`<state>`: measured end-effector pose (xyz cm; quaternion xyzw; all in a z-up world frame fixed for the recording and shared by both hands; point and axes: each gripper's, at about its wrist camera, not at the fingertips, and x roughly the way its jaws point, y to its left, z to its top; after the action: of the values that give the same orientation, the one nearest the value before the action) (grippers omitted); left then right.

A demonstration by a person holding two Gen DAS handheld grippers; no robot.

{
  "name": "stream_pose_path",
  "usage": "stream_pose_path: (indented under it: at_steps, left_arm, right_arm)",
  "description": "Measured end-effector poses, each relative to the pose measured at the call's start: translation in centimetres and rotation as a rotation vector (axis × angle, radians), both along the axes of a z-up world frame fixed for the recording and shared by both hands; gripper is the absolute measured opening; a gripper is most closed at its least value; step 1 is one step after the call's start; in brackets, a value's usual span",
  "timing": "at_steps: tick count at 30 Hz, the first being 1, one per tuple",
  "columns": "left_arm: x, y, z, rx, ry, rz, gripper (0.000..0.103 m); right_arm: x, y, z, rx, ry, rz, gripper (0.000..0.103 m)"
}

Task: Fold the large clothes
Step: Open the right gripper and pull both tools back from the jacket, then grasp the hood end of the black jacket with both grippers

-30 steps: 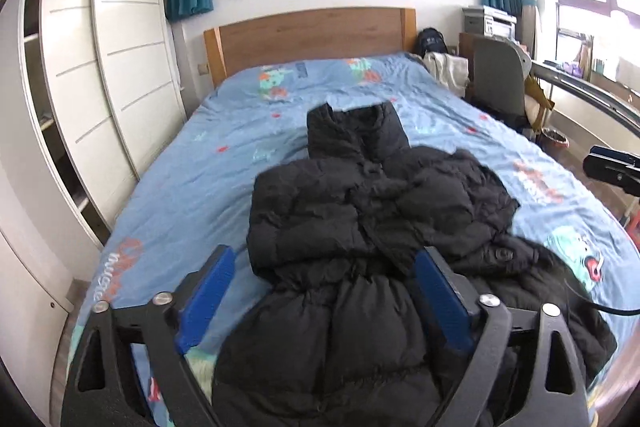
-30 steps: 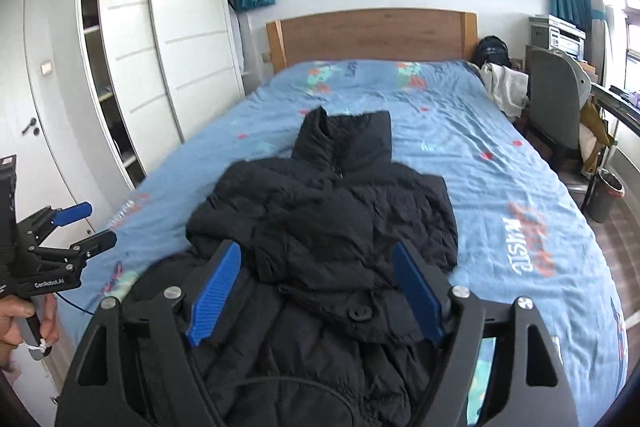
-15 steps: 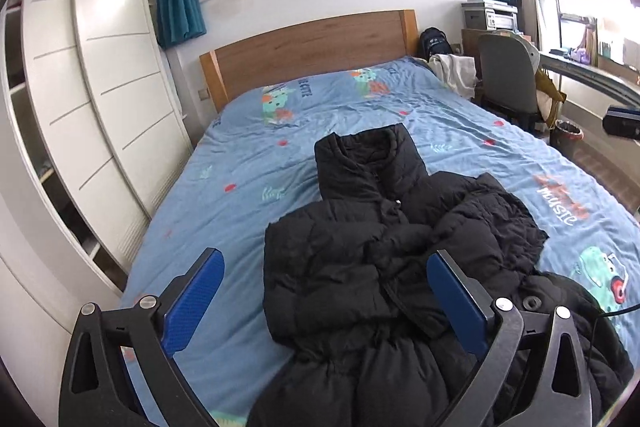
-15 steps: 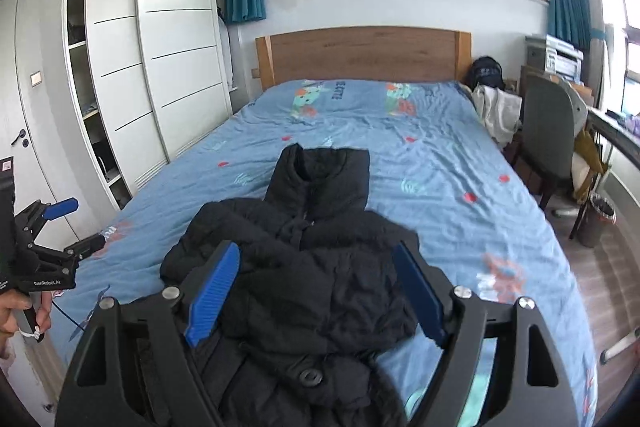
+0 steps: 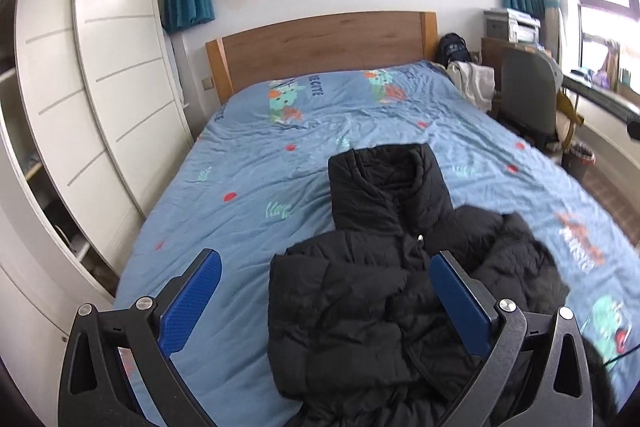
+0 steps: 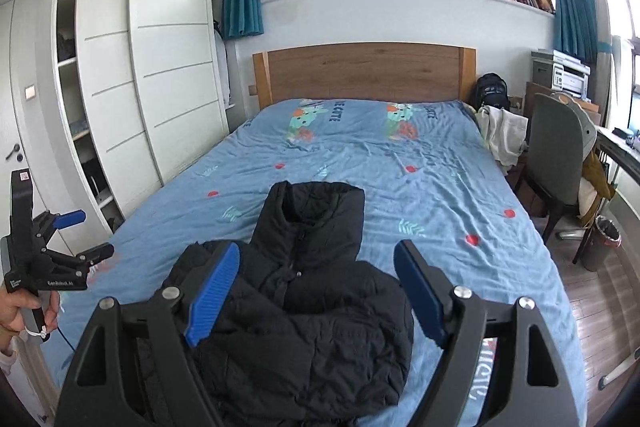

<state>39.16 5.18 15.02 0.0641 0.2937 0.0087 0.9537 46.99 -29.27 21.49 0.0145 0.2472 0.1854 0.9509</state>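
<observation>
Now | your left tool (image 5: 326, 305) spread, empty | right tool (image 6: 318, 291) spread, empty | black puffer jacket (image 6: 304, 327) below both, on bed (image 6: 420, 171)

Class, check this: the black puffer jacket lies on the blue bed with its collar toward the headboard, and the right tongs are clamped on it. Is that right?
One detail is wrong. The right tongs are open and hold nothing; they only hover above the jacket, as the right wrist view shows. The jacket does lie on the blue bed, collar toward the headboard.
</observation>
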Motion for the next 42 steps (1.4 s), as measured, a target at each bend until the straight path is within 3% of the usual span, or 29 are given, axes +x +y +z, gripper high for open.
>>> stream_pose_path:
  at_steps: [17,25,33,38,42]
  left_arm:
    - [7.0,3.1,1.0,-0.170,0.072,-0.033,0.102]
    - [11.0,3.2,1.9,-0.218,0.059,-0.050,0.102]
    - [16.8,2.9,1.6,-0.257,0.044,-0.055,0.102]
    - [21.4,2.8,-0.3,-0.282,0.038,-0.061,0.102]
    - [25.5,2.4,-4.4,-0.284,0.076,-0.074,0.102]
  right_arm:
    - [8.2,0.4,-2.1,0.104,0.055,-0.037,0.079]
    - [11.4,1.5,-4.7,0.117,0.090,-0.046,0.080]
    - [17.0,2.2,-6.6,0.206,0.122,-0.069,0.079]
    - [21.6,3.3,-8.8,0.225,0.123,-0.082,0.079]
    - [25.7,4.2,-12.7,0.218,0.148,-0.081,0.080]
